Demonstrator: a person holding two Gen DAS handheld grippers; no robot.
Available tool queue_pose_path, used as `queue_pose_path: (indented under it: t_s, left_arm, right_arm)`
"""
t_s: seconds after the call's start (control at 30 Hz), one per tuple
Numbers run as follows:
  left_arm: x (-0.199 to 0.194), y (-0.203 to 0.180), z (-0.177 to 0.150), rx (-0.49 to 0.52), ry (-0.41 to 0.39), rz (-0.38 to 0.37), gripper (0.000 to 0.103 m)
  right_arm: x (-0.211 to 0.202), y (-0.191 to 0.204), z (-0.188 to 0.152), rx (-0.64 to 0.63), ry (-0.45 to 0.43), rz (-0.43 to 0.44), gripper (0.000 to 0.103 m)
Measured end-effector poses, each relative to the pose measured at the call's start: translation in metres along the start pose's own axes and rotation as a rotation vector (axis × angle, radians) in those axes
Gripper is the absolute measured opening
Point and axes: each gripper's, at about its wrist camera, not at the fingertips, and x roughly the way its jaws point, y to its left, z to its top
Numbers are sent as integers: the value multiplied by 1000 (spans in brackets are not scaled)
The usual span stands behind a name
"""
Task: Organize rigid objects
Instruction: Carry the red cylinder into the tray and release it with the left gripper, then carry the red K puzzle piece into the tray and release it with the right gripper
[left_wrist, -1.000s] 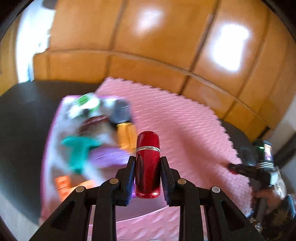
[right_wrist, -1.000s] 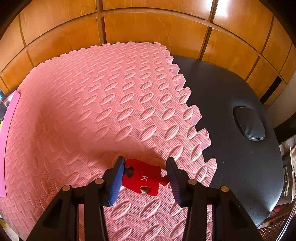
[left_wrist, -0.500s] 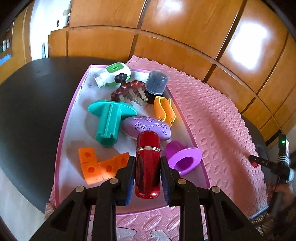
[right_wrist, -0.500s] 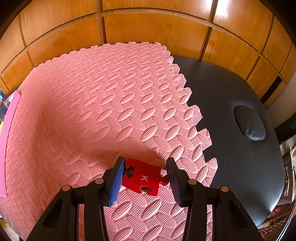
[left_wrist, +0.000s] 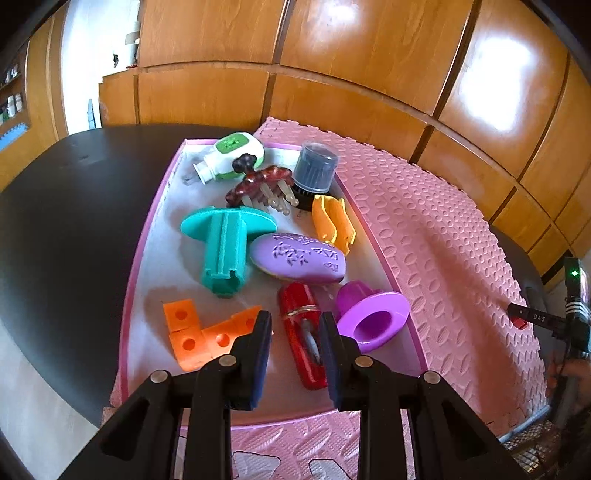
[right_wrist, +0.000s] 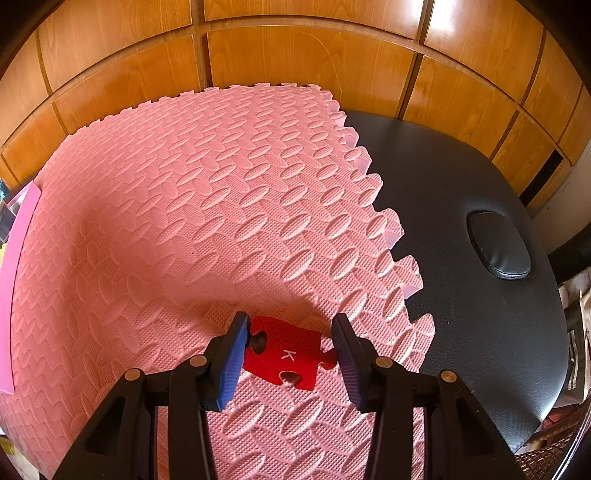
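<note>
A glossy red case lies tilted on the white floor of the pink-rimmed tray, between the orange blocks and the purple cup. My left gripper hangs just above it with the jaws slightly apart; the left pad stands clear of the case. On the pink foam mat, my right gripper is shut on a red puzzle piece marked K, its pads against both edges. I cannot tell whether the piece is off the mat. The left wrist view shows that right gripper far right.
The tray also holds a teal stand, a purple oval, a purple cup, orange blocks, a yellow piece, a brown comb, a dark cap and a white bottle. Black table surrounds the mat.
The left gripper swung over the tray and sank. The red case, held upright in its jaws before, now lies in the tray out of the grip. The right gripper kept still.
</note>
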Motion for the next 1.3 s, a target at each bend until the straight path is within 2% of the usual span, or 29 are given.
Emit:
queue_pose_path:
  t_s: [0.3,0.43,0.87,0.97,1.07,1.3]
  left_arm:
    - [-18,3,6,20,-71,114,34]
    - [-22,7,6,18,-83,140,35]
    - [-29,20,1,-19,-84,159,36]
    - [-30,23,1,-27,-90,162,36]
    - [-31,27,1,-37,-91,166,36]
    - [-36,39,-2,-63,-101,183,36]
  right_arm:
    - [1,-1,0,5,0,12,46]
    - [0,6,-1,-17,-3,43,46]
    - [0,2,0,-5,-3,58,46]
    - [-1,6,0,-2,1,129,46]
    - [-2,22,-3,-62,-12,92,46]
    - [-8,43,-7,-61,-2,183,46]
